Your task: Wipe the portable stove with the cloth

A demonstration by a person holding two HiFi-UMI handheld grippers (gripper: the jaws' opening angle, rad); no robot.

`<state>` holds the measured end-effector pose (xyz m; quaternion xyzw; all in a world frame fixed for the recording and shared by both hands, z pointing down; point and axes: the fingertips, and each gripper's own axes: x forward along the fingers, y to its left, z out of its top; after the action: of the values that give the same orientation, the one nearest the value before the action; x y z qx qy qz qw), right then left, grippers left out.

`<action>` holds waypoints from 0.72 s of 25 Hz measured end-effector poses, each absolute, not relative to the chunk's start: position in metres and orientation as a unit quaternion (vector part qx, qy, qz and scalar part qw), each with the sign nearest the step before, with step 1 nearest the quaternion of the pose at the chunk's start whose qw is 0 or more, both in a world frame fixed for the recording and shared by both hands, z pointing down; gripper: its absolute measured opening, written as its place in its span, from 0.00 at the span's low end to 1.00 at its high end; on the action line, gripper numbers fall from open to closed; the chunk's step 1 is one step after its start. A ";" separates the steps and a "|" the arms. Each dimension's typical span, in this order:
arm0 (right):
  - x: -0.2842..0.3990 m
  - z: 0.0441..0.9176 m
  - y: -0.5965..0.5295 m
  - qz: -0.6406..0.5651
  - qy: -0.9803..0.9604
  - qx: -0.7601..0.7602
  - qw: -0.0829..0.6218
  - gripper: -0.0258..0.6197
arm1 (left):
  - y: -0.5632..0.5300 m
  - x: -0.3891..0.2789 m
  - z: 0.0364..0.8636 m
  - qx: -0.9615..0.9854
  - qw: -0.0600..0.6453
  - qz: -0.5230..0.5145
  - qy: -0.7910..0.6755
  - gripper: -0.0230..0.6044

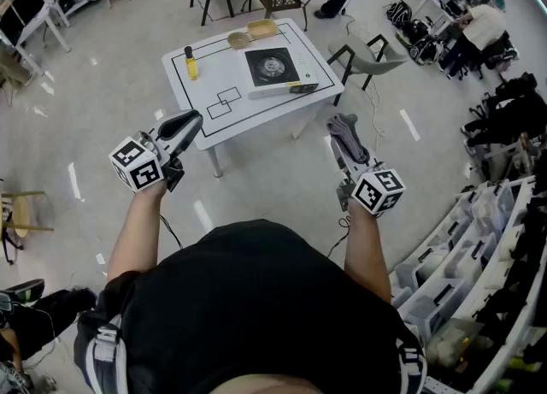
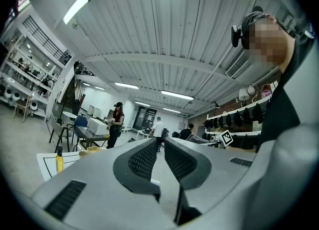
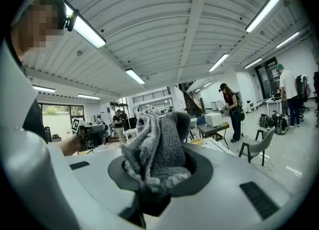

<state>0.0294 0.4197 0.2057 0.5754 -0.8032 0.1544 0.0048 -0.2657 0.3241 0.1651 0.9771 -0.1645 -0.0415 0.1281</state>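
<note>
**Cloth clamped in the right gripper, stove well apart on the desk**

The right gripper [image 1: 340,149] is closed on a bunched grey cloth [image 3: 158,144], which bulges up out of its jaws. The left gripper [image 1: 190,122] has its jaws drawn together with nothing between them. Both grippers are held over the floor, short of the white desk [image 1: 205,97]. The portable stove [image 1: 272,67] lies on the desk, far from the cloth, with a yellow bottle [image 1: 191,63] to its left.

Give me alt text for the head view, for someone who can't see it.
Seen from above, a person holds two grippers: the right gripper clamps a grey cloth, and the left gripper is shut and empty. Ahead stands a white table with a portable stove and a yellow bottle.
</note>
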 end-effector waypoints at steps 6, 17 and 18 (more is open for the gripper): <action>0.025 0.212 0.426 0.156 -0.800 0.579 0.010 0.21 | 0.330 -0.268 0.161 0.976 0.139 -0.038 -0.166 0.14; 0.049 0.221 0.413 0.166 -0.786 0.595 -0.004 0.21 | 0.312 -0.250 0.171 0.976 0.142 -0.031 -0.163 0.14; 0.051 0.224 0.411 0.167 -0.786 0.595 -0.003 0.21 | 0.311 -0.247 0.172 0.976 0.142 -0.030 -0.162 0.14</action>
<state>0.0513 0.4106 0.2240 0.5952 -0.7860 0.1675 -0.0027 -0.2472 0.3105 0.1720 0.9761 -0.1621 -0.0301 0.1415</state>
